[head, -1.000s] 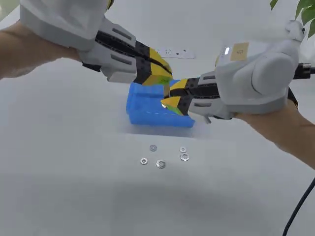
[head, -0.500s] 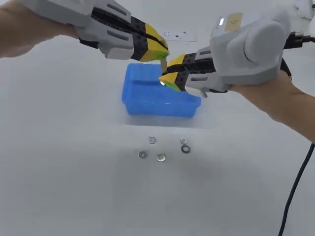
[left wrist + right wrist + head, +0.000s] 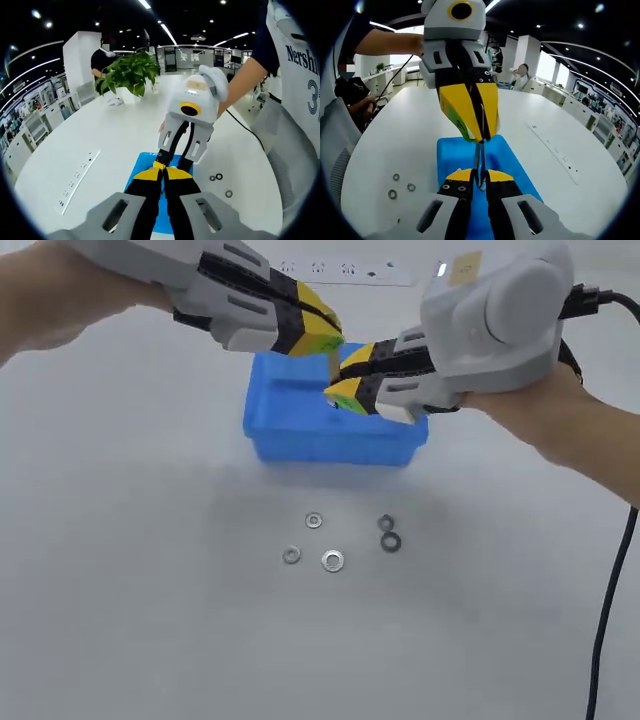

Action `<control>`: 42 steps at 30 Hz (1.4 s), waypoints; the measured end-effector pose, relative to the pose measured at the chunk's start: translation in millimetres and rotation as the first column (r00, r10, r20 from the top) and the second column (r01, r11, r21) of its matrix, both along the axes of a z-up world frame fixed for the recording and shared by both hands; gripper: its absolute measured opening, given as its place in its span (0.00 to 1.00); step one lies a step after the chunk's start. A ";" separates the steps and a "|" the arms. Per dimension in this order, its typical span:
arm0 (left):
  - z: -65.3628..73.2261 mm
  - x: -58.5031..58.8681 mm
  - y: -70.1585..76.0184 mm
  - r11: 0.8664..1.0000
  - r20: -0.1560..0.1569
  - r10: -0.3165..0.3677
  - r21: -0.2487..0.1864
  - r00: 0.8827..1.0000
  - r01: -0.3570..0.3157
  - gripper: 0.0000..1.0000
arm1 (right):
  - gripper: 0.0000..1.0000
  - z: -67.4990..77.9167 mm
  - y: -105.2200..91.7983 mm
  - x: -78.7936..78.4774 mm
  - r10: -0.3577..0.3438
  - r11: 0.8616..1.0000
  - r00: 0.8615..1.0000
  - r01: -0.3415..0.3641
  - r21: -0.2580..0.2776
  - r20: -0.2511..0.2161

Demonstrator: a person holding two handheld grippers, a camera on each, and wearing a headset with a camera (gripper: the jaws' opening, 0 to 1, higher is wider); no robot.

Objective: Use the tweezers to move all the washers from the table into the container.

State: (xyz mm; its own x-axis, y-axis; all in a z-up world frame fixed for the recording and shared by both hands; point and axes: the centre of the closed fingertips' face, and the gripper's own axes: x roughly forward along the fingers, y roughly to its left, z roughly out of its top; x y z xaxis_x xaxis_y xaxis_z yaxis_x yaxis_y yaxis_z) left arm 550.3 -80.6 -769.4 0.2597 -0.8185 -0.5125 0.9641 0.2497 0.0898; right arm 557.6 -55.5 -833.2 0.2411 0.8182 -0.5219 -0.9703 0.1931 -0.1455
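My left gripper point(image 3: 328, 336) reaches in from the upper left and my right gripper point(image 3: 340, 385) from the right; they meet tip to tip above the blue container point(image 3: 300, 445). In the right gripper view the thin metal tweezers point(image 3: 480, 159) run from the left gripper's shut jaws point(image 3: 479, 136) down between my right gripper's point(image 3: 479, 176) jaws, which are closed on them. Several washers point(image 3: 333, 560) lie loose on the white table in front of the container, two of them dark point(image 3: 390, 541). The left gripper point(image 3: 163, 171) stands shut in its own view.
A white power strip point(image 3: 335, 270) lies at the table's far edge. A black cable point(image 3: 610, 610) hangs from the right gripper at the right. In the left gripper view a potted plant point(image 3: 127, 75) stands at the far end of the table.
The camera has shifted and more of the container shows. Both grippers, still tip to tip, now sit nearer the container's far side. The washers lie where they were.
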 end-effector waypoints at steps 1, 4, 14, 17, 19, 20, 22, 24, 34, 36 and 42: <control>-3.4 -0.3 0.3 1.000 -0.009 -0.004 0.002 1.000 0.004 0.06 | 0.10 -2.3 0.4 0.6 0.000 1.000 1.000 0.000 -0.001 -0.005; -8.9 0.6 1.7 0.999 0.000 -0.020 0.027 1.000 0.020 0.06 | 0.10 -8.6 1.9 0.1 0.008 1.000 1.000 -0.008 -0.009 -0.010; -18.2 4.6 2.8 0.999 -0.009 -0.017 0.034 1.000 0.017 0.06 | 0.10 -17.1 1.1 2.1 -0.006 1.000 1.000 0.005 -0.023 -0.030; -17.5 6.8 1.5 1.000 -0.014 -0.009 0.020 1.000 0.009 0.06 | 0.11 -16.6 0.4 3.0 -0.011 1.000 0.999 0.010 -0.018 -0.038; -17.3 6.0 0.9 1.000 -0.025 -0.004 0.015 1.000 0.005 0.06 | 0.11 -16.6 -0.1 3.2 -0.013 1.000 0.999 0.012 -0.021 -0.038; -17.2 5.2 0.5 1.000 -0.027 -0.005 0.015 1.000 0.006 0.06 | 0.11 -16.4 -0.3 2.4 -0.014 1.000 0.999 0.013 -0.022 -0.043; -17.0 2.9 -0.7 1.000 -0.019 -0.013 0.026 1.000 0.014 0.06 | 0.11 -15.7 -1.2 1.0 -0.009 0.999 1.000 0.008 -0.039 -0.021; -13.9 -0.1 -1.9 0.999 -0.012 -0.021 0.029 1.000 0.021 0.06 | 0.11 -11.6 -1.2 -1.8 -0.006 0.999 1.000 0.005 -0.037 -0.014; 15.9 -9.7 -6.2 0.999 0.043 -0.035 0.026 0.998 0.034 0.06 | 0.12 17.8 -1.5 -10.9 -0.012 1.000 1.000 0.013 -0.011 0.020; 20.1 -13.2 -7.3 0.999 0.052 -0.038 0.024 0.998 0.037 0.06 | 0.12 21.8 -2.0 -13.3 -0.010 1.000 0.999 0.010 -0.015 0.033; 38.4 -33.5 -11.2 0.998 0.066 -0.057 0.017 0.996 0.056 0.06 | 0.12 40.3 -1.3 -32.1 0.010 1.000 0.999 -0.010 0.000 0.048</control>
State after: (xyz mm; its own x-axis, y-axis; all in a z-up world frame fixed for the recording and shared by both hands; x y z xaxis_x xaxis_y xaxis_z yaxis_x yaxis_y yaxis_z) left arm 516.8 -91.8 -731.1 0.2473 -0.8253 -0.5077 0.9684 0.1931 0.1578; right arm 525.5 -56.8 -792.9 0.2579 0.8207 -0.5098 -0.9640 0.1834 -0.1924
